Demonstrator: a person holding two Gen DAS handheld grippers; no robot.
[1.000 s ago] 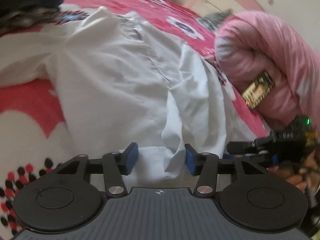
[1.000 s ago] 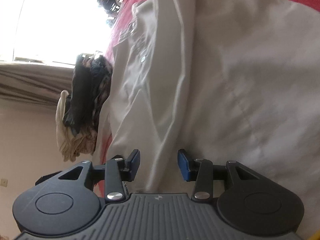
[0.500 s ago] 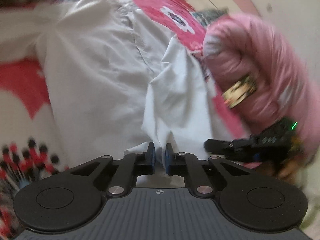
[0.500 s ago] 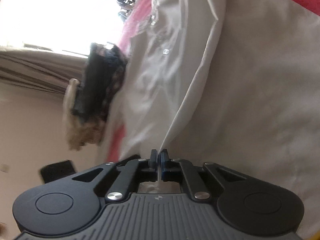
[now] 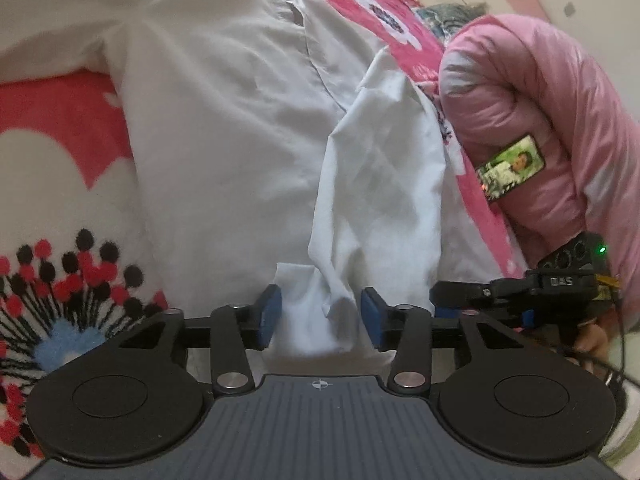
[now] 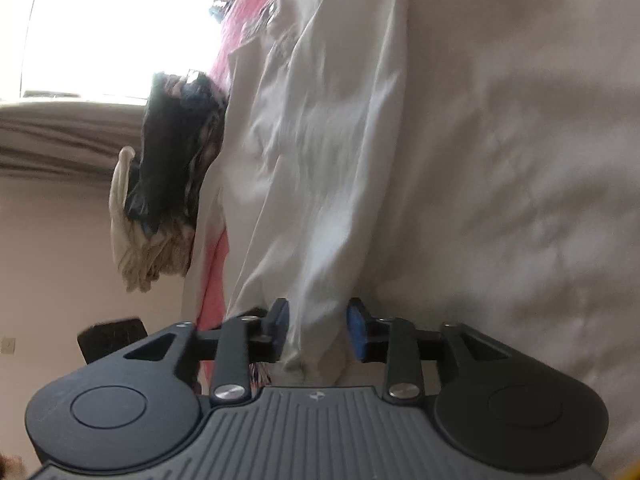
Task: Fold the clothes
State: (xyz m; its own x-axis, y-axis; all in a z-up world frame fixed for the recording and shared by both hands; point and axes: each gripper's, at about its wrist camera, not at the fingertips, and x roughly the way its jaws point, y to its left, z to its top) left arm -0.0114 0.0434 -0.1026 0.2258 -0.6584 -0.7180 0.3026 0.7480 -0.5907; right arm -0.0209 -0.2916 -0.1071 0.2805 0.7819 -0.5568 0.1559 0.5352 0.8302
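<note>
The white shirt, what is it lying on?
The white shirt lies on a pink blanket with big white shapes and red and black dots. The blanket shows around the shirt's edges. What is right under the shirt's middle is covered, so I cannot see it.

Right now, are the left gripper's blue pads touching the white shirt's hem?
Cannot tell: in the left wrist view the opening left gripper has the white shirt between its pads, too close to separate.

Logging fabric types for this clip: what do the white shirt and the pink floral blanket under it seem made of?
White shirt: thin woven cloth, probably cotton or a blend; matte, with sharp creases. Blanket: plush fleece, likely synthetic; its fuzzy nap blurs the printed flowers.
</note>
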